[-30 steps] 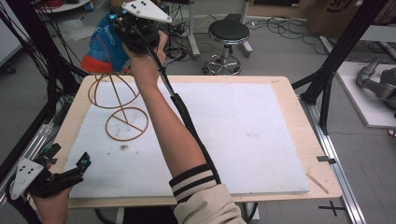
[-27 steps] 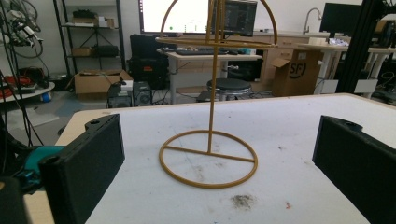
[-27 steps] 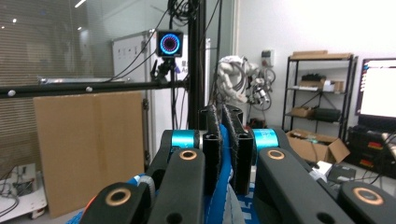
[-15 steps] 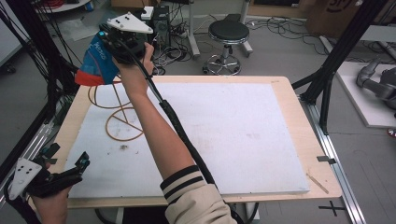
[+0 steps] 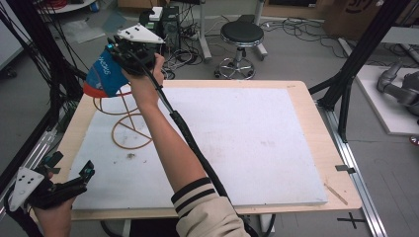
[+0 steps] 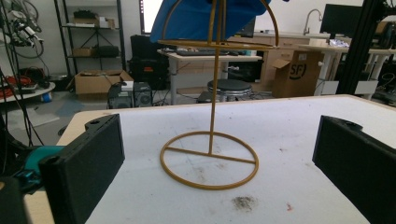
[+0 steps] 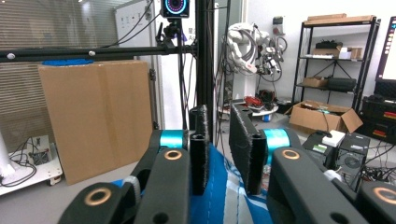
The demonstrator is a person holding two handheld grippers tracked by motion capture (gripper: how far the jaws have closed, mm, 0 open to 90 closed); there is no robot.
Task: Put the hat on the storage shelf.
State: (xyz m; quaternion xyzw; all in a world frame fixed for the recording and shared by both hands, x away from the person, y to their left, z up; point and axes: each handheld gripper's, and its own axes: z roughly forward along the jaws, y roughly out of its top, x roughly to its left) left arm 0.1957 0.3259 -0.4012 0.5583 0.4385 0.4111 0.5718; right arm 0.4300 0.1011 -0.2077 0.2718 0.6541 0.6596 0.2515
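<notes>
A blue snack bag [image 5: 103,75] hangs over the top ring of an orange wire stand [image 5: 129,120] at the table's far left. My right gripper [image 5: 117,52] is shut on the bag's upper edge, and its own view shows the blue and white bag [image 7: 225,198] pinched between the jaws of the right gripper [image 7: 224,122]. My left gripper [image 5: 70,166] rests open at the near left corner, facing the stand. In its view the stand [image 6: 212,148] rises between the wide-apart jaws of the left gripper [image 6: 219,127], with the bag [image 6: 205,18] at the top.
A white board [image 5: 237,143] covers the wooden table [image 5: 306,106]. Black frame posts [image 5: 353,64] stand at both sides. A stool [image 5: 241,37] and a computer case [image 5: 165,19] sit on the floor beyond the far edge.
My right gripper has carried the blue bag leftward and slightly lower, onto the stand's top ring. The left gripper has stayed put.
</notes>
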